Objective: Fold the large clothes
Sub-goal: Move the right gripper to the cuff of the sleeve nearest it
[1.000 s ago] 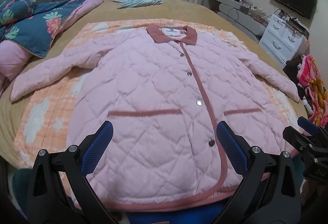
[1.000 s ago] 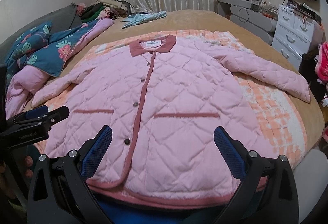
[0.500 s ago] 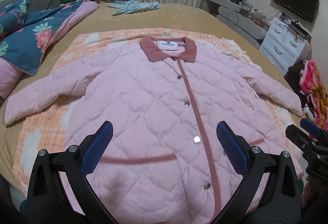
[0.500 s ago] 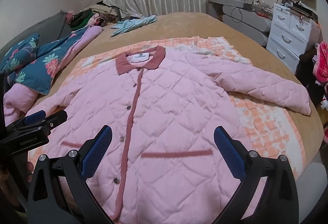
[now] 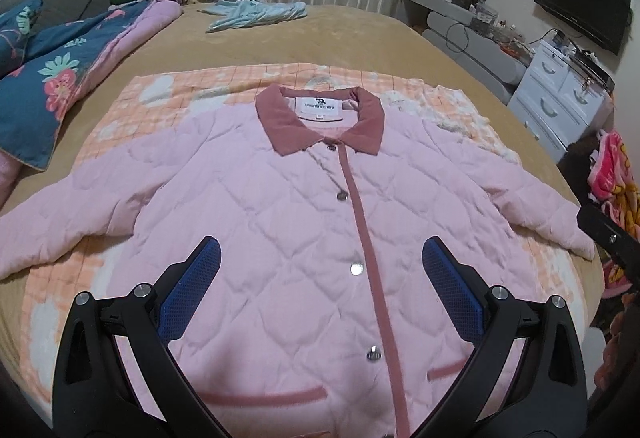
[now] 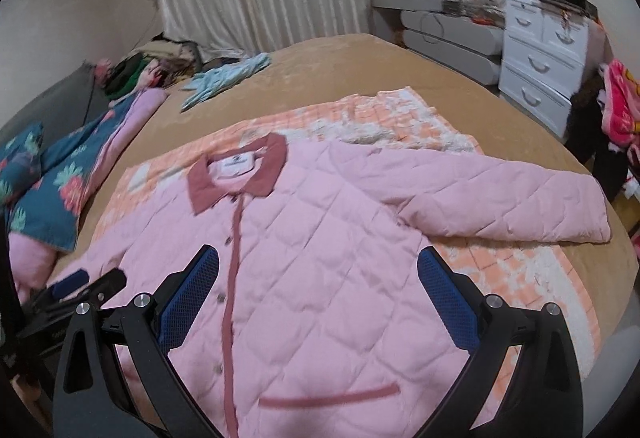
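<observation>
Now both grippers farther up one pink jacket [image 5: 280, 238], left gripper [image 5: 320, 286] and right gripper [image 6: 318, 286] gaping wide, empty, four snaps visible.

Jacket [image 5: 280, 238] flat on blanket [image 5: 132, 125] on bed [image 5: 360, 37], dresser [image 5: 560, 105] right, probably gloves [image 5: 256, 13] behind

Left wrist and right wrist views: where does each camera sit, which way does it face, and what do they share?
Left wrist: on the left gripper, above the jacket front, facing the collar and curtain; own open fingers show, right gripper at the right edge.
Right wrist: on the right gripper, angled toward the jacket's outstretched sleeve; own open fingers show, left gripper at lower left.
Shared: jacket, collar, bed, dresser.
</observation>
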`<state>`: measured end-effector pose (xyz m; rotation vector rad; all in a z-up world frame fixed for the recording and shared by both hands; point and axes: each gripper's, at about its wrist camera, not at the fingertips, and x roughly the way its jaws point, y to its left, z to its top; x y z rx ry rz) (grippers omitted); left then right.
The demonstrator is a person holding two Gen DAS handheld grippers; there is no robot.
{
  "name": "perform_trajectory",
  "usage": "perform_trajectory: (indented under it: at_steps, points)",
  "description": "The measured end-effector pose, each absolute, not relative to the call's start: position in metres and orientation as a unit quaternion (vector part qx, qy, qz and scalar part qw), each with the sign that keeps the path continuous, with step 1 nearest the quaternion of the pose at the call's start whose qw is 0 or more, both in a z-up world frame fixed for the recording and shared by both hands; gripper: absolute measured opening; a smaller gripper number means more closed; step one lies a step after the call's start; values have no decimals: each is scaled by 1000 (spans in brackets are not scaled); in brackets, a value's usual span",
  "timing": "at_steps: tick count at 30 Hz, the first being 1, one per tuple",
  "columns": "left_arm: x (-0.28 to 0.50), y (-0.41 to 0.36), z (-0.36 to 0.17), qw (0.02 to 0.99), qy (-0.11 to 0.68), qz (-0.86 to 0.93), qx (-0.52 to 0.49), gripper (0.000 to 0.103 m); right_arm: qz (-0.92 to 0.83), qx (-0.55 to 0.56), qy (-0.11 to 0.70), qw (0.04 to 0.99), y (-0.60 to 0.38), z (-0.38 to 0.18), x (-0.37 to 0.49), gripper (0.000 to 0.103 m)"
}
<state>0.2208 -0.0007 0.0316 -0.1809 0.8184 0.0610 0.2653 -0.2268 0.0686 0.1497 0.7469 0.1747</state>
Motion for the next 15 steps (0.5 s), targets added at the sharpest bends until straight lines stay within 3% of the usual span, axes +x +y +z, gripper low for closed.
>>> perform_trajectory:
  at_steps: [15]
  points:
    - [306,-21,8,902,423,12,-88,95,-29,156,393,906,-321,15,356,99]
